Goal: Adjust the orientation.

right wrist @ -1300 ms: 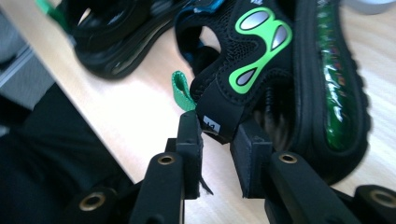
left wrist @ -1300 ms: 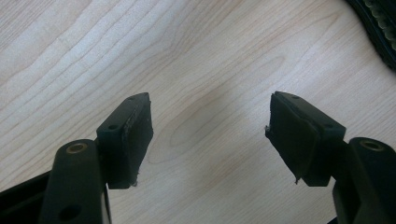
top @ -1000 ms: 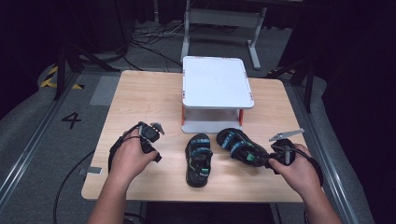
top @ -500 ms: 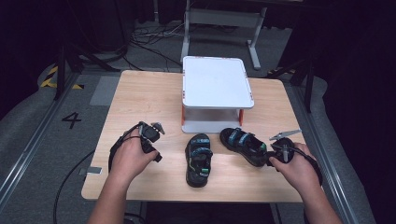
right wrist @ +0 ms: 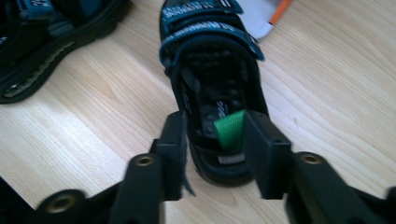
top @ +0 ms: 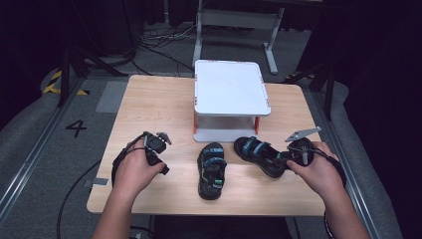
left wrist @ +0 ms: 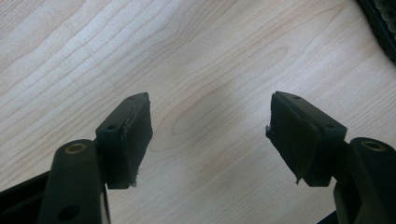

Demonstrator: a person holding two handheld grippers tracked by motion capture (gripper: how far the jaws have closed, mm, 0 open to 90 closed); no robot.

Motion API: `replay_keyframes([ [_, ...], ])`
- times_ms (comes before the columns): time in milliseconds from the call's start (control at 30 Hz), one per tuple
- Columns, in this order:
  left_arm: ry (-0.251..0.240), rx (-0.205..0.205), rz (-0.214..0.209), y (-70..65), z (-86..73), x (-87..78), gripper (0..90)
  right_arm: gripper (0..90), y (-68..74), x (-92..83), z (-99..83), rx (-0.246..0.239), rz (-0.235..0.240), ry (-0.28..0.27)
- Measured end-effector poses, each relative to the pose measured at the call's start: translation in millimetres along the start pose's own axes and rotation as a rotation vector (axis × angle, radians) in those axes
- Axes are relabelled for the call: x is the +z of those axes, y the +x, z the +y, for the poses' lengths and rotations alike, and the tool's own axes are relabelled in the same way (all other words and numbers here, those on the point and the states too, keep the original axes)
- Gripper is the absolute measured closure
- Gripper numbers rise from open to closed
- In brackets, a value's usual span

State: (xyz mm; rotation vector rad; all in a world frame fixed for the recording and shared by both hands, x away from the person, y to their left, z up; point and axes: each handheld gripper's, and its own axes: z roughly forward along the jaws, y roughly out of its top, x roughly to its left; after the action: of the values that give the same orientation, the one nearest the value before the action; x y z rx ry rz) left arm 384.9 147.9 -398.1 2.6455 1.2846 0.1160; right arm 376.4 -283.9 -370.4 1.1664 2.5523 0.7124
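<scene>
I have my right gripper (right wrist: 212, 144) clenched on 1 sandal's (right wrist: 212, 70) heel; the left gripper (left wrist: 210, 135) hangs released. Next, probably lift it shelfward.

Dark room; grey floor (top: 35, 149), cables (top: 159, 47), metal frame (top: 234, 20).

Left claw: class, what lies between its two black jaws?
Bare light wooden tabletop, seen in the left gripper view; the left claw stands open, holding nothing.
</scene>
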Motion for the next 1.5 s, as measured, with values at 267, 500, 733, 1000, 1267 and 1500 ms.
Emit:
replay_keyframes([
  [267,0.0,-0.005,-0.001,0.0,-4.8,1.0,30.8,90.0,-3.9,3.0,2.2,-0.017,0.002,0.064],
  [500,-0.009,-0.016,0.003,0.9,-12.0,-3.5,30.9,84.8,-1.4,2.8,5.4,-0.032,-0.025,0.067],
  [733,0.0,-0.016,0.003,0.3,-11.3,-1.9,30.9,56.7,-2.8,3.6,5.7,-0.025,-0.057,0.032],
  [1000,-0.002,-0.019,0.003,1.4,-12.5,-2.4,30.9,75.9,-8.7,10.3,7.3,-0.025,-0.018,0.057],
  [1267,-0.009,-0.016,0.004,1.1,-12.0,-3.3,31.0,86.5,-0.3,5.3,11.1,-0.034,0.032,0.003],
  [1500,-0.009,-0.013,0.0,0.3,-9.7,-2.3,31.1,86.5,28.4,-0.6,20.0,-0.099,0.151,-0.062],
])
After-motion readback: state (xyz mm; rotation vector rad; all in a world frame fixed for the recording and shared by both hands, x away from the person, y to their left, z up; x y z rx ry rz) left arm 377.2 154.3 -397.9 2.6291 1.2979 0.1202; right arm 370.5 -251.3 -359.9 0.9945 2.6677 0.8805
